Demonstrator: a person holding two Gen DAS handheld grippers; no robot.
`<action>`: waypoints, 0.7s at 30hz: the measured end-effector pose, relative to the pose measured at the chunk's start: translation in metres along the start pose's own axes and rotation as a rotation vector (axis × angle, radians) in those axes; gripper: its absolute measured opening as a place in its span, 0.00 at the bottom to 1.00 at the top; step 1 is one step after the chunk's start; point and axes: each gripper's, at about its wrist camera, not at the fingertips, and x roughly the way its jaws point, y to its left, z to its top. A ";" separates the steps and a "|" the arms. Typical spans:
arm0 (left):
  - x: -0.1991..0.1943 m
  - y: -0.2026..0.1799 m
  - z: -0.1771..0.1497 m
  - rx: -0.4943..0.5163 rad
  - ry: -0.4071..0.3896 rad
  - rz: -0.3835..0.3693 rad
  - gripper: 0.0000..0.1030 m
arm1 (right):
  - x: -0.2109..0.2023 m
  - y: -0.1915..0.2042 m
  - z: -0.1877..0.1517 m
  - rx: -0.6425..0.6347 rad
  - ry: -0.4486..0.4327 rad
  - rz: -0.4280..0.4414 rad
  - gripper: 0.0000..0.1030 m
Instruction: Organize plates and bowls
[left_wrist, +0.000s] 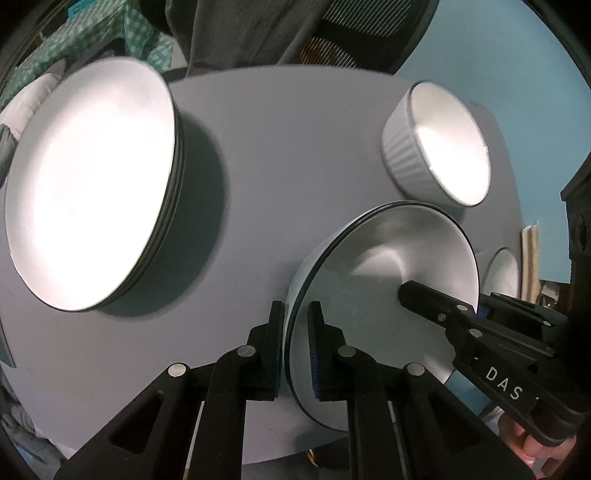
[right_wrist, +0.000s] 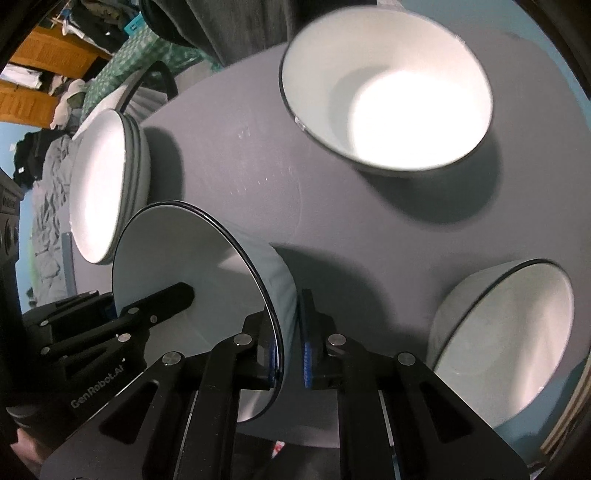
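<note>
A pale bowl with a dark rim (left_wrist: 373, 280) (right_wrist: 207, 280) is held between both grippers above the round grey table (left_wrist: 258, 166). My left gripper (left_wrist: 297, 347) pinches its near rim, one finger inside and one outside. My right gripper (right_wrist: 288, 343) pinches the opposite rim the same way; it shows at the right of the left wrist view (left_wrist: 454, 314). A stack of white plates (left_wrist: 92, 184) (right_wrist: 107, 184) sits at the table's left. A ribbed white bowl (left_wrist: 436, 144) (right_wrist: 388, 88) stands at the back. Another pale bowl (right_wrist: 506, 343) sits at the right.
A chair with dark clothing (left_wrist: 295, 29) stands behind the table. A bed with green checked fabric (right_wrist: 122, 62) and wooden furniture (right_wrist: 48, 59) lie beyond the left edge. The floor is teal (left_wrist: 517, 74).
</note>
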 end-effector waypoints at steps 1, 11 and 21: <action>-0.004 -0.004 0.001 0.005 -0.004 -0.002 0.11 | -0.005 0.000 0.001 0.001 -0.005 -0.002 0.10; -0.039 -0.010 0.009 0.064 -0.056 -0.031 0.11 | -0.048 -0.008 0.008 0.021 -0.060 -0.016 0.10; -0.049 -0.028 0.059 0.128 -0.081 -0.033 0.11 | -0.069 -0.033 0.035 0.057 -0.103 -0.033 0.10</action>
